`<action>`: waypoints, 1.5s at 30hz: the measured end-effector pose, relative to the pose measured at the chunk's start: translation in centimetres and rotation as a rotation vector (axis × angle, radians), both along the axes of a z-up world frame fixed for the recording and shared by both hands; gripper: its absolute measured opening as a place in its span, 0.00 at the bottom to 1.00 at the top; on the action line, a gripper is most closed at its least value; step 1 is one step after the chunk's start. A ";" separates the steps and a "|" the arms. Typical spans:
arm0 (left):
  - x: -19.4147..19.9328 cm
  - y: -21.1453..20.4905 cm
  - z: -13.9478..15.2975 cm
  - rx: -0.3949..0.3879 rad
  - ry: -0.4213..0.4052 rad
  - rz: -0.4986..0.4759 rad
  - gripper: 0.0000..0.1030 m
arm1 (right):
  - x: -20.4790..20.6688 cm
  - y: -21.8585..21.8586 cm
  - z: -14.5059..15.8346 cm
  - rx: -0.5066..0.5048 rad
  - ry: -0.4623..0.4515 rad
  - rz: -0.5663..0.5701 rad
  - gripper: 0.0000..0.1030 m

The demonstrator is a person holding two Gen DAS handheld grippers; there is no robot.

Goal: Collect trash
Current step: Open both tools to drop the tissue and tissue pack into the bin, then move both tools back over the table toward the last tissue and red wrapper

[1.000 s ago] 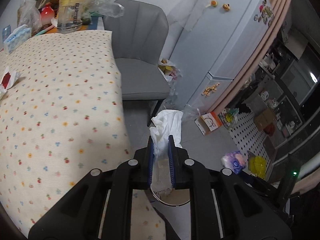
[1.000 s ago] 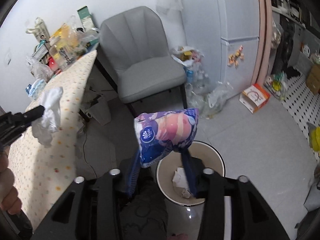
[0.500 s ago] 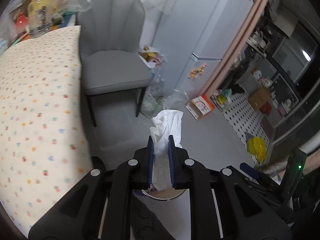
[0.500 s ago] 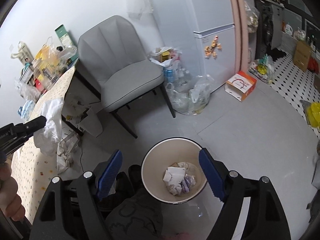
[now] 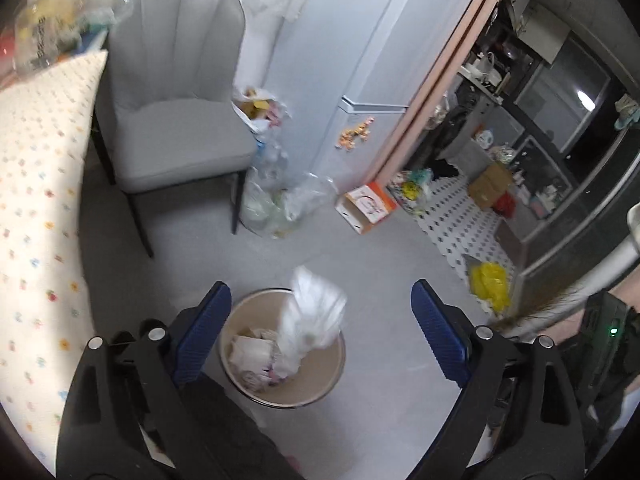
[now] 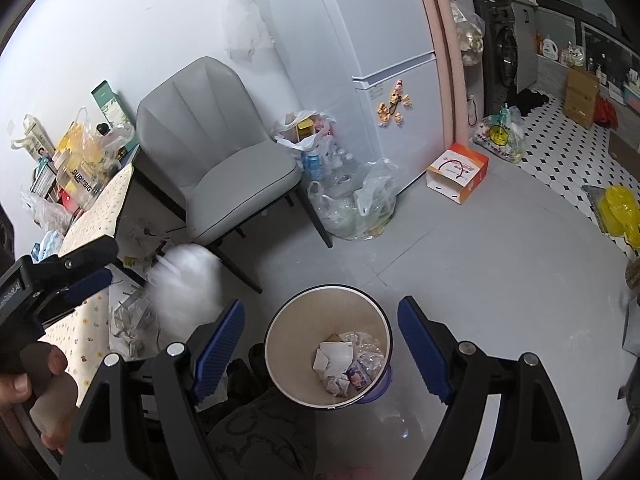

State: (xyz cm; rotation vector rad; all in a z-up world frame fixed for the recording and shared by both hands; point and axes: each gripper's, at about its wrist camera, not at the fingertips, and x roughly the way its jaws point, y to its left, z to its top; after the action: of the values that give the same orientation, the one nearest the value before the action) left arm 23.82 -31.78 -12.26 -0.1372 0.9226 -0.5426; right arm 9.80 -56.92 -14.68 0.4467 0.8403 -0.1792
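Grey floor carries the bin (image 5: 256,360); both the left gripper (image 5: 320,336) and right gripper (image 6: 320,348) gape above it, so the white tissue (image 5: 312,316) falls inside.

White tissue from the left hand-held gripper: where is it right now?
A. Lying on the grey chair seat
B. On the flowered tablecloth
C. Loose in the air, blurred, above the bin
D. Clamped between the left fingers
C: the white tissue is a blurred shape clear of the wide-open left hand-held gripper, over the trash bin; the right wrist view shows it airborne too.
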 end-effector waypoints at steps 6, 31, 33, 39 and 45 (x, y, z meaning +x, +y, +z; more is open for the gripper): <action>0.2 2.7 0.6 -0.037 0.017 0.065 0.93 | 0.3 1.1 -0.2 0.006 0.002 0.022 0.75; -1.6 23.4 5.5 -0.033 -0.128 0.400 0.94 | 4.8 13.8 4.8 -0.015 -0.086 0.230 0.93; -1.5 25.3 5.6 -0.001 -0.145 0.427 0.94 | 5.3 15.0 5.2 -0.020 -0.090 0.249 0.93; -1.1 31.3 5.6 0.005 -0.137 0.530 0.94 | 6.7 18.4 6.3 -0.039 -0.097 0.300 0.93; -1.0 35.6 5.2 0.007 -0.127 0.602 0.94 | 8.3 22.1 7.4 -0.050 -0.110 0.351 0.93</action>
State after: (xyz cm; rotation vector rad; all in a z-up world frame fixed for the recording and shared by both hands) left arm 22.80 3.86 -7.06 -0.3564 0.7120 0.0108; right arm 18.06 -34.86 -7.31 0.2542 0.7908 0.1480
